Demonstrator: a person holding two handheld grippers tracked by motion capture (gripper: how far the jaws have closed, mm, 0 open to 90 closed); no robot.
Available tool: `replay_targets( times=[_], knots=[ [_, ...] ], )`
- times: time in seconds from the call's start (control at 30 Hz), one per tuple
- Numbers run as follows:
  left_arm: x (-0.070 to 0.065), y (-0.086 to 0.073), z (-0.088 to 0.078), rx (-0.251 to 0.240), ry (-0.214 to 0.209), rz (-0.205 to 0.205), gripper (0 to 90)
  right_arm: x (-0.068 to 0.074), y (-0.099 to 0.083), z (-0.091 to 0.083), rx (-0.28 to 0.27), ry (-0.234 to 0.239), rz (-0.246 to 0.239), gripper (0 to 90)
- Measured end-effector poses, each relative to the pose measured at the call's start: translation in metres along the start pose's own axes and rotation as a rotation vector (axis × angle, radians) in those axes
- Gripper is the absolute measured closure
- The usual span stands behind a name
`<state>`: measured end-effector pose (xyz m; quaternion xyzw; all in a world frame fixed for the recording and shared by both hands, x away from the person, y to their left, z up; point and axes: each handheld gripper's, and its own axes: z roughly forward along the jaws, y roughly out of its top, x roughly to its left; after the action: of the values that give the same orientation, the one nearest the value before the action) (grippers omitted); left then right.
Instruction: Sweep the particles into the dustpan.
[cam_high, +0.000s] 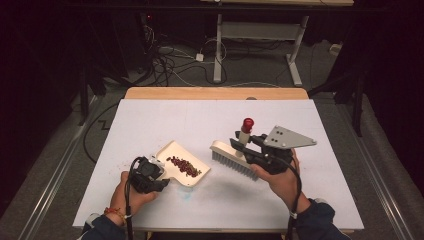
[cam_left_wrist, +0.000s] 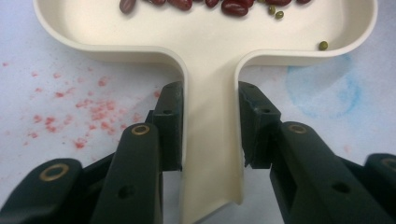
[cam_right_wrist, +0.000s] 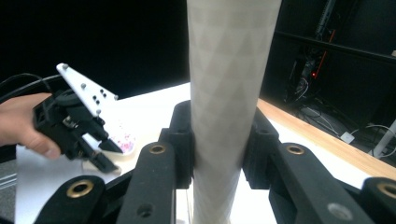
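A cream dustpan (cam_high: 182, 164) lies on the white table, holding several red beans (cam_high: 183, 166) and a few small green ones (cam_left_wrist: 323, 45). My left gripper (cam_high: 161, 167) is shut on the dustpan's handle (cam_left_wrist: 210, 140), a pad on each side. My right gripper (cam_high: 246, 145) is shut on the handle (cam_right_wrist: 229, 93) of a cream brush (cam_high: 234, 158) with grey bristles and a red cap (cam_high: 247, 122). The brush hangs just right of the dustpan, bristles facing down toward the table. In the right gripper view the left gripper (cam_right_wrist: 100, 151) shows farther off at the left.
The white table cover (cam_high: 150, 125) carries red crumbs (cam_left_wrist: 93, 116) and a faint blue stain (cam_left_wrist: 327, 88) near the dustpan. A wooden table edge (cam_high: 215, 93) runs along the far side. Cables and a desk frame (cam_high: 260, 35) lie on the floor beyond.
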<state>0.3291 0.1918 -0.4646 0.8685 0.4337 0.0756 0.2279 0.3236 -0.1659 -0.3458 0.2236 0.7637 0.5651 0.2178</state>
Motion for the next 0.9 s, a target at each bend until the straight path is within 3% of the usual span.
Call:
replay_targets(
  times=[0.33,0.8,0.9],
  knots=[
    [0.006,-0.002,-0.001,-0.006,0.011,-0.02,63.7,-0.014,-0.012,-0.047,0.06,0.037,0.024,69.8],
    [0.018,-0.005,-0.002,-0.019,0.028,-0.06,63.7,-0.036,-0.036,-0.079,0.186,0.081,0.061,69.8],
    [0.022,-0.006,-0.002,-0.023,0.037,-0.072,63.7,-0.04,-0.039,-0.082,0.202,0.06,0.064,69.7]
  ],
)
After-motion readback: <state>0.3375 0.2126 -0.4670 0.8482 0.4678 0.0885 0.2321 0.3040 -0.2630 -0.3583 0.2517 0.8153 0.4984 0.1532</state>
